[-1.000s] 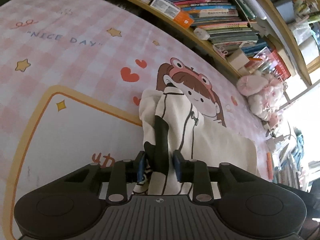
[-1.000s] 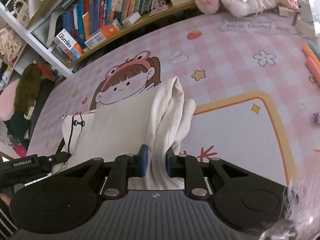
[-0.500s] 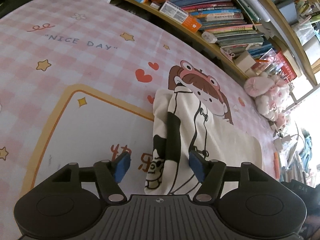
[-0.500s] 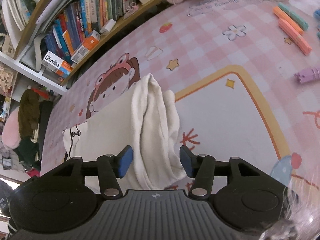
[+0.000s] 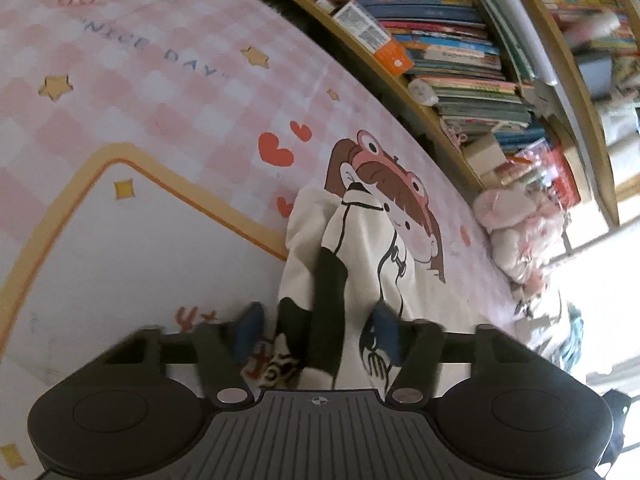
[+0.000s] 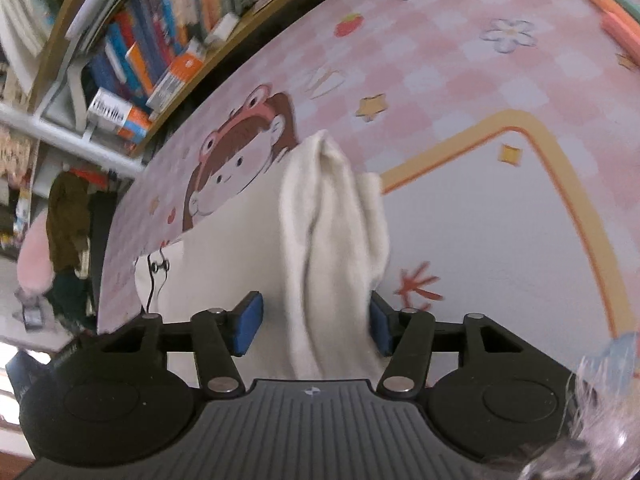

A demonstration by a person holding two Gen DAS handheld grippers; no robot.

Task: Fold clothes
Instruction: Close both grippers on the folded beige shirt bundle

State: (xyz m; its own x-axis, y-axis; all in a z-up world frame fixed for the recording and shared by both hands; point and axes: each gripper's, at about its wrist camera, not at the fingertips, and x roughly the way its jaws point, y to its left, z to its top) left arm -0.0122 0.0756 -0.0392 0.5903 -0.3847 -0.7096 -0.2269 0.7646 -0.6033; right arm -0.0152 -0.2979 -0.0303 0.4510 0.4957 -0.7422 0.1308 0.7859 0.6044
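Observation:
A cream garment [image 5: 360, 264] with black sleeve trim and a printed drawing lies folded on the pink checked mat [image 5: 120, 80]. My left gripper [image 5: 316, 334] is open, its blue pads either side of the garment's dark-trimmed near end. In the right wrist view the garment's plain cream end [image 6: 332, 240] lies bunched in a ridge. My right gripper [image 6: 314, 326] is open, its pads either side of that ridge. Neither gripper holds the cloth.
A low wooden shelf full of books [image 5: 440, 40] runs along the mat's far edge, also in the right wrist view [image 6: 168, 48]. Pink plush toys [image 5: 520, 232] sit at the far right. Orange and green markers [image 6: 616, 20] lie on the mat at right.
Both grippers were shut on the garment a second ago. Both have opened and let it go, and the garment now rests on the mat.

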